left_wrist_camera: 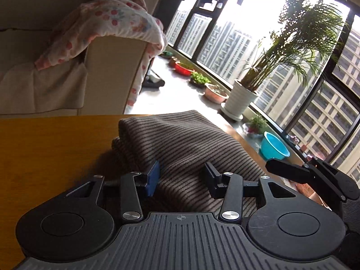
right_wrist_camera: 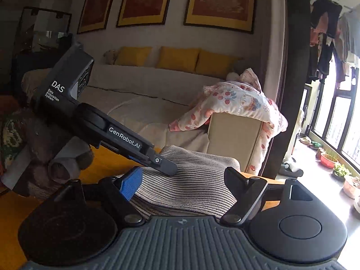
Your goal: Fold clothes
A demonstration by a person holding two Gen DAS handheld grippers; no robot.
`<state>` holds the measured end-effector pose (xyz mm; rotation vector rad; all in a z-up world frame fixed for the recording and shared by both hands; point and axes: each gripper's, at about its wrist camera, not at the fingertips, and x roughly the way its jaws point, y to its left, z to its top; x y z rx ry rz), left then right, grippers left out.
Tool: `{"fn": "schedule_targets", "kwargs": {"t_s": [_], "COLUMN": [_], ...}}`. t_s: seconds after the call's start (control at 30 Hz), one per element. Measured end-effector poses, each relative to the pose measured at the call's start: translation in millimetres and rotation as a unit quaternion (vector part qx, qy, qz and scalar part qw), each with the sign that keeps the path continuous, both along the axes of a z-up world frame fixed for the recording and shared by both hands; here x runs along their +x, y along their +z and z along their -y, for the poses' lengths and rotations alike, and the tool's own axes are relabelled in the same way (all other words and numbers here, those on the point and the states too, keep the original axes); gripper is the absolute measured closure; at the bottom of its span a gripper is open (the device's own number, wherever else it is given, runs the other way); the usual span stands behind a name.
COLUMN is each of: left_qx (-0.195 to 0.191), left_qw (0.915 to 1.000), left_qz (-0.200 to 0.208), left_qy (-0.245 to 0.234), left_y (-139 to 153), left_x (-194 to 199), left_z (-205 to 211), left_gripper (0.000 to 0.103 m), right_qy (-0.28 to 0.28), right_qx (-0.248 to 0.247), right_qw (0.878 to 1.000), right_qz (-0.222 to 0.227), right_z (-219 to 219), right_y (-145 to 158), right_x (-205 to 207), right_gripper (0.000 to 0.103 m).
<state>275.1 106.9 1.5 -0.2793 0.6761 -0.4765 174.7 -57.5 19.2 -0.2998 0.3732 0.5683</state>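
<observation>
A striped brown garment (left_wrist_camera: 180, 148) lies bunched in a thick, partly folded heap on the wooden table (left_wrist_camera: 49, 148), close to the edge that faces the sofa (right_wrist_camera: 157, 103) and the window. Both claws sit right at its near side. The left gripper (left_wrist_camera: 183, 178) has its jaws spread wide with cloth lying between and under them, and it grips nothing; the fabric runs away from it toward the far table edge, so the garment's long axis seems to lie roughly along this claw's line of sight. The right gripper (right_wrist_camera: 183, 181) is likewise spread wide and holds nothing, with the striped heap directly ahead between its fingers. In the right view the left gripper comes in from the left, its tip resting on or just above the top of the heap; whether it touches cannot be told. Both are about equally near, so a next fold probably needs each to close on a near edge.
</observation>
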Motion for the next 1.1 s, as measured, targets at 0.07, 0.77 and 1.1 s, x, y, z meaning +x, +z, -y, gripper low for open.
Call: {"fn": "schedule_targets", "kwargs": {"t_s": [0.07, 0.77, 1.1], "left_qx": [0.009, 0.057, 0.05], "left_qw": [0.9998, 0.9984, 0.9987], "left_qz": [-0.005, 0.002, 0.004], "left_qy": [0.019, 0.002, -0.006], "left_y": [3, -1, -5], "left_x": [-4, -34, -32], "left_z": [-4, 2, 3], "left_gripper": [0.051, 0.05, 0.044], "right_qy": [0.01, -0.028, -0.041], "right_qx": [-0.015, 0.237, 0.149], "right_qw": [1.0, 0.957, 0.979], "right_qz": [-0.013, -0.165, -0.135], "right_z": [-15, 87, 87], "right_y": [-17, -15, -6], "right_x": [2, 47, 23], "right_gripper": [0.025, 0.034, 0.035]}}
